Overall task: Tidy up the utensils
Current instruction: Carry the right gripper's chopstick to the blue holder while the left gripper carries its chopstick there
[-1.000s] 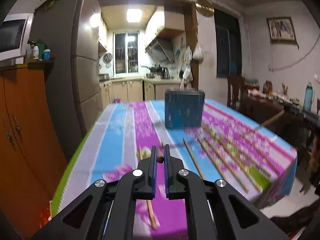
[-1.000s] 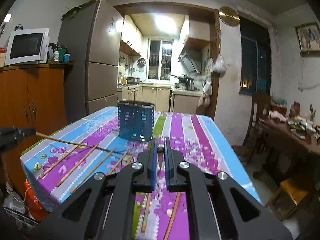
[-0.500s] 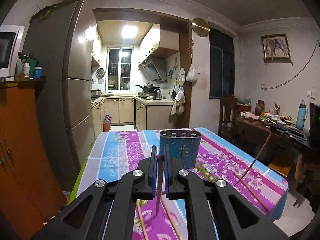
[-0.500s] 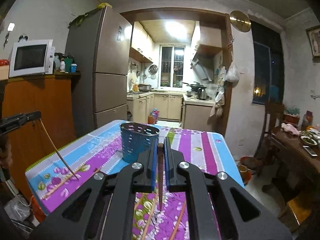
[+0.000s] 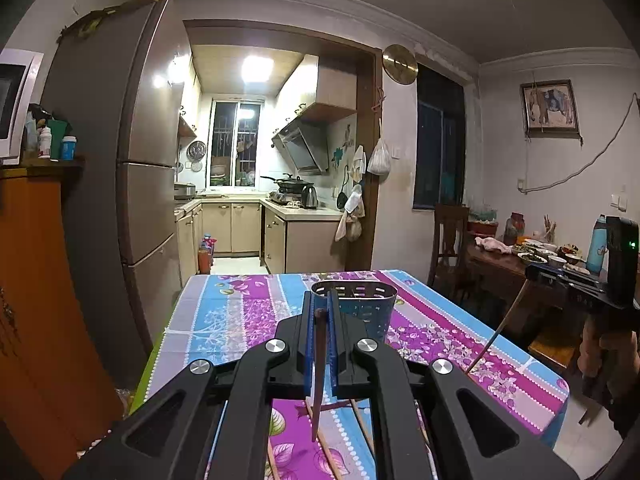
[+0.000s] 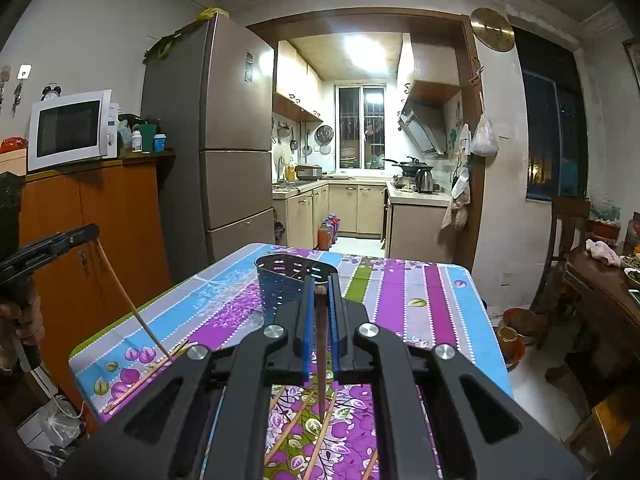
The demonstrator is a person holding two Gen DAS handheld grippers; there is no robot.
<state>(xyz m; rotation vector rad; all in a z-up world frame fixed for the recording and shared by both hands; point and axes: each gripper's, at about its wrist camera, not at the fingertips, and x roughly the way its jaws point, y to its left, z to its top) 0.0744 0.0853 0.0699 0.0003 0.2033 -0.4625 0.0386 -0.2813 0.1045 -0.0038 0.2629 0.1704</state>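
Note:
My left gripper (image 5: 320,314) is shut on the top end of a dark wooden chopstick (image 5: 318,384), which hangs down above the flowered tablecloth (image 5: 240,320). The blue perforated utensil basket (image 5: 362,310) stands just beyond it. My right gripper (image 6: 320,292) is likewise shut on a hanging chopstick (image 6: 321,360), with the basket (image 6: 280,284) ahead to its left. Each gripper shows in the other's view: the right gripper (image 5: 534,276) with its chopstick (image 5: 500,332), the left gripper (image 6: 94,234) with its chopstick (image 6: 128,304). Several loose chopsticks (image 6: 304,432) lie on the cloth.
An orange cabinet (image 6: 100,232) with a microwave (image 6: 70,130) and a tall fridge (image 5: 132,184) stand to the left of the table. A wooden chair (image 5: 450,240) and a side table (image 5: 504,268) with bowls stand to the right. A hand (image 5: 604,356) holds the right gripper's handle.
Both grippers have risen with their chopsticks; the sticks lifted off the cloth and swung to hang down. The basket sits lower and farther in both views.

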